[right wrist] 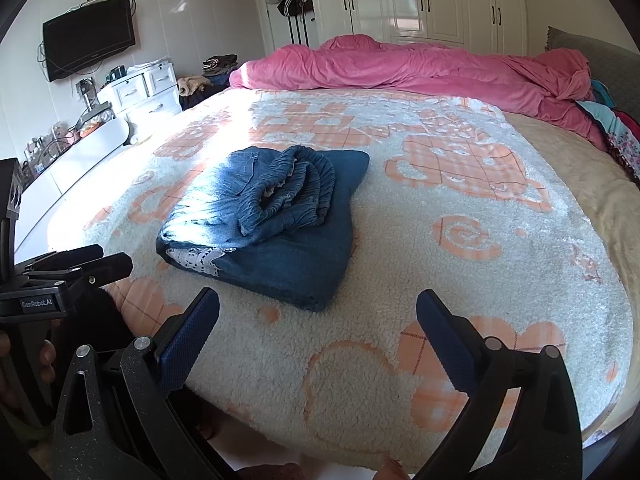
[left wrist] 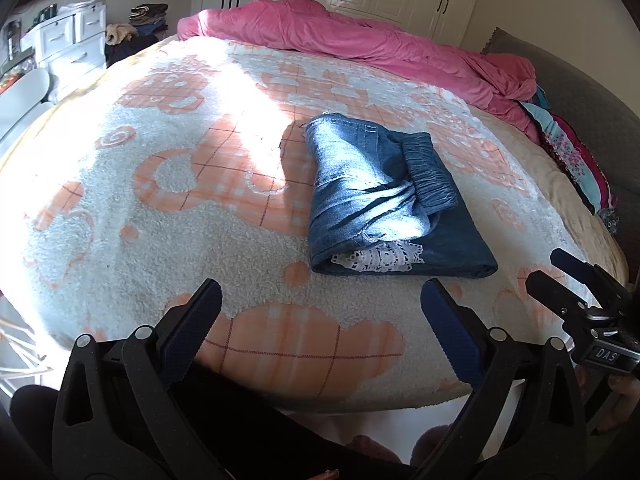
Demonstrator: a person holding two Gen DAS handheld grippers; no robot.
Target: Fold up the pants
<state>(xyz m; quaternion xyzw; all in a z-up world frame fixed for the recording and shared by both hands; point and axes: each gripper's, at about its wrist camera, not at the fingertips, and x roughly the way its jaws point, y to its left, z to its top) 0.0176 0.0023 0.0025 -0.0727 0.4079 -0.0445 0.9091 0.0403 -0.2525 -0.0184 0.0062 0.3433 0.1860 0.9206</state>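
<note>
**Pants sat folded, but the top could still slip**

Pants made of blue denim [left wrist: 372,196], with a stretchy waistband and a bit of white lace [left wrist: 380,260] peeking out at the near edge, lay in a folded bundle on the fuzzy white and orange blanket [left wrist: 160,208] that covered the bed. The bundle was near the middle of the blanket, well apart from the pink quilt [right wrist: 420,68] bunched up at the far side.

The left gripper [left wrist: 320,320] was wide open and held nothing. The right gripper [right wrist: 318,320] was wide open too, and empty. Both hung over the near edge of the bed, apart from the pants.

The folding looked about done. But the top layer was lumpy, and the scrunched waistband [right wrist: 304,184] sat in a loose heap instead of lying flat. If a claw bumped it, or pulled at just one layer, the heap could slide off and the fold could come undone. The lace could also catch on a finger pad and drag the cloth out. The fluffy blanket was soft, so a hard push could tip the bundle.
</note>
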